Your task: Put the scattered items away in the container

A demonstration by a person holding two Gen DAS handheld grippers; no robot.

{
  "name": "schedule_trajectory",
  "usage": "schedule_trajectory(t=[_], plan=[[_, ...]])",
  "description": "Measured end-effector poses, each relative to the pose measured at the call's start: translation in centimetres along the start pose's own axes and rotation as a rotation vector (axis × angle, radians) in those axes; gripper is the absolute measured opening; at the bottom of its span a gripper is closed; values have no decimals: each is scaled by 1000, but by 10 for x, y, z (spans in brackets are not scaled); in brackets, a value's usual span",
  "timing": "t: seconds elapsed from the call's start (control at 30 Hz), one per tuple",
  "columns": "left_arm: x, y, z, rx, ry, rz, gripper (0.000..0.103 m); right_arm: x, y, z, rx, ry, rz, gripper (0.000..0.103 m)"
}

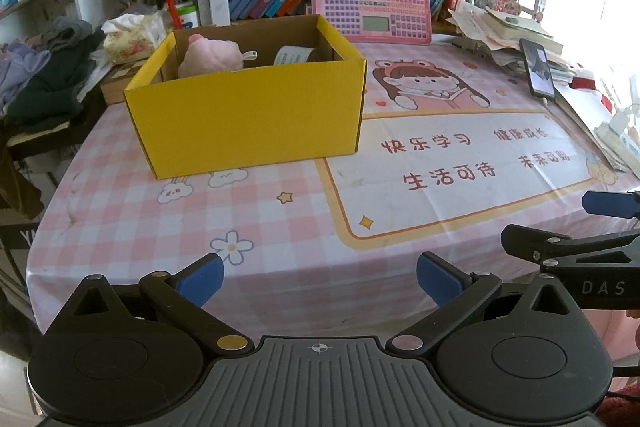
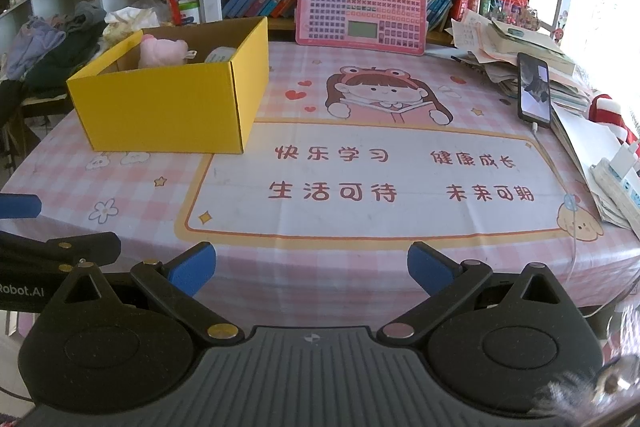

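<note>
A yellow cardboard box (image 1: 248, 115) stands on the pink checked table mat (image 1: 304, 227), left of centre; it also shows in the right wrist view (image 2: 168, 111). Inside it lie a pink plush toy (image 1: 208, 57) (image 2: 162, 51) and a white roll with printed text (image 1: 294, 55) (image 2: 218, 55). My left gripper (image 1: 318, 279) is open and empty above the table's near edge, well short of the box. My right gripper (image 2: 312, 267) is open and empty, to the right of the left one. Each gripper shows at the edge of the other's view (image 1: 600, 227) (image 2: 24, 227).
A pink keyboard-style learning board (image 1: 372, 3) leans against books at the back. A phone (image 1: 538, 69) on a cable rests against a stack of papers (image 1: 508, 31) at the right. Clothes (image 1: 48, 75) and a tissue pack (image 1: 132, 39) lie left of the box.
</note>
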State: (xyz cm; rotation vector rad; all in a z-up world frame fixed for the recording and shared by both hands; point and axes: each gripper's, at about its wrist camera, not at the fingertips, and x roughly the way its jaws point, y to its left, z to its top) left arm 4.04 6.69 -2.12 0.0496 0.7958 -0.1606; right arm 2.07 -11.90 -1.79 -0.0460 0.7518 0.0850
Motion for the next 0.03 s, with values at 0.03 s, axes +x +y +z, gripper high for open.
schedule_trajectory(t=[0.03], plan=[[0,0,0,2,1,0,103,0,0,0,0,1,0,103]])
